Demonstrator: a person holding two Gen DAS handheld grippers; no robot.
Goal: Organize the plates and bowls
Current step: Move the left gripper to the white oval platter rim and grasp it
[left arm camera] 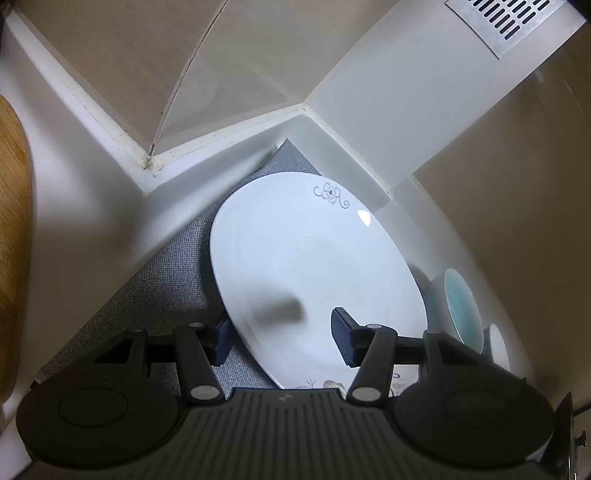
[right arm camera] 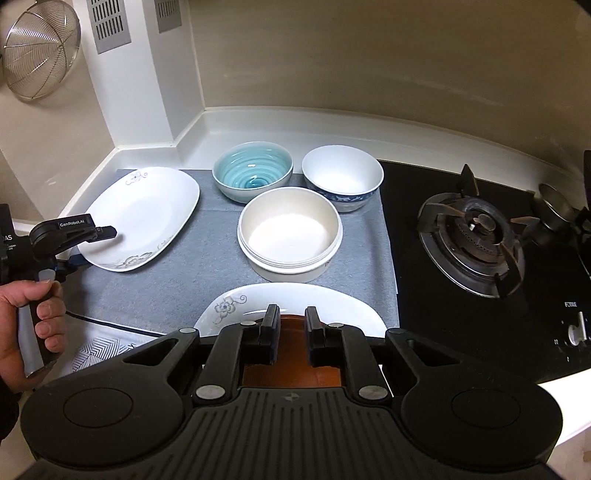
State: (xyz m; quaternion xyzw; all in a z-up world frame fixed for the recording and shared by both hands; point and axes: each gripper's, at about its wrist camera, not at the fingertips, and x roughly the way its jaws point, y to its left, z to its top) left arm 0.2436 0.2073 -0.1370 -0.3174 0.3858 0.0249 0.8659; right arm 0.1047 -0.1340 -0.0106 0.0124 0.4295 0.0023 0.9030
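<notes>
right gripper (right arm camera: 290,332): jaws narrow, clamped on the rim of a brown-orange dish (right arm camera: 291,369) seen between and under the pads; what kind of dish cannot be told. directly beneath and just ahead of the fingertips lies a white plate with a grey flower print (right arm camera: 332,306) on the grey mat (right arm camera: 184,277).

ahead of the right gripper: cream straight-walled bowl (right arm camera: 290,240), looks like nested ones by the rim lines. beyond it, ahead-left, teal swirl bowl (right arm camera: 253,175); ahead-right, white bowl with blue patterned band (right arm camera: 341,177). the three sit close together, whether touching cannot be told.

right of the gripper: black gas hob (right arm camera: 461,295), burner with pan support (right arm camera: 476,232), lettering near the knob reads roughly "fotile", too small to be sure.

left of the right gripper: left gripper (right arm camera: 98,236), marked "genrobot.ai" on its arm, held by a hand (right arm camera: 33,314). far left on the wall, wire strainer (right arm camera: 40,48).

left gripper (left arm camera: 280,332): jaws stand apart, straddling the near rim of a second white flower-print plate (left arm camera: 314,258), one pad (left arm camera: 343,336) over the plate, the other outside the rim; pads not pressing on it. the plate lies flat on the mat in the counter corner. right of this gripper the teal bowl shows edge-on. far left, a wooden board (left arm camera: 11,240). beyond, white column with a metal vent grille (left arm camera: 506,22).
</notes>
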